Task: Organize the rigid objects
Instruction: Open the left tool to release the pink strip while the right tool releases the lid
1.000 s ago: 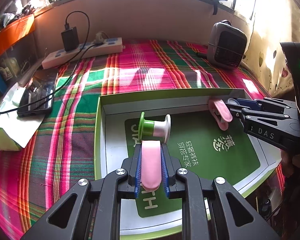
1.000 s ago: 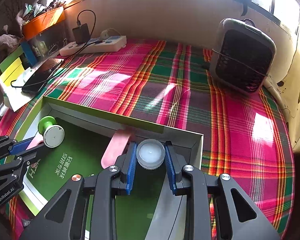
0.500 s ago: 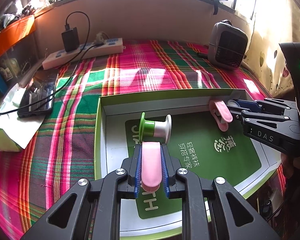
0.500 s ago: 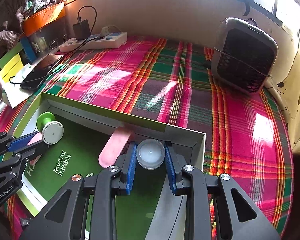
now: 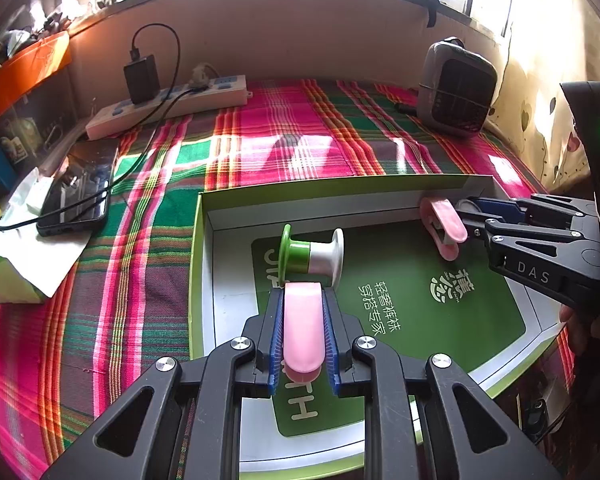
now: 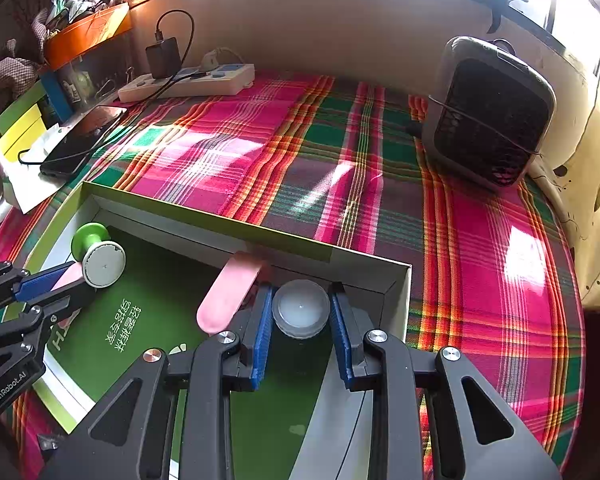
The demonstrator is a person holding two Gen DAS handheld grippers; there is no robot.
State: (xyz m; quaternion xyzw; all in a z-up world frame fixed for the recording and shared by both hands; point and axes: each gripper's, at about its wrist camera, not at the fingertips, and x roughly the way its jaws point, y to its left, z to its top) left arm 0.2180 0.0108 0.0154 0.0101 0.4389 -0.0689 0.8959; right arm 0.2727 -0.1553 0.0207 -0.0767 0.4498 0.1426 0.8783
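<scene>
A shallow green-rimmed box (image 5: 340, 184) lies on the plaid cloth. In its left part my left gripper (image 5: 303, 294) holds a pink clip (image 5: 302, 328) between its blue pads; the jaws are opening, and the pads still touch the clip. Just beyond the fingertips a green-and-white spool (image 5: 310, 256) lies on its side. In the box's far right corner my right gripper (image 6: 300, 292) is shut on a round white cap (image 6: 300, 308). A second pink clip (image 6: 228, 294) rests on the box floor beside the right gripper's left finger.
A grey fan heater (image 6: 492, 116) stands at the back right. Along the back wall lies a white power strip (image 5: 172, 104) with a black charger. A phone (image 5: 80, 188) on its cable and crumpled paper (image 5: 20, 248) lie left of the box.
</scene>
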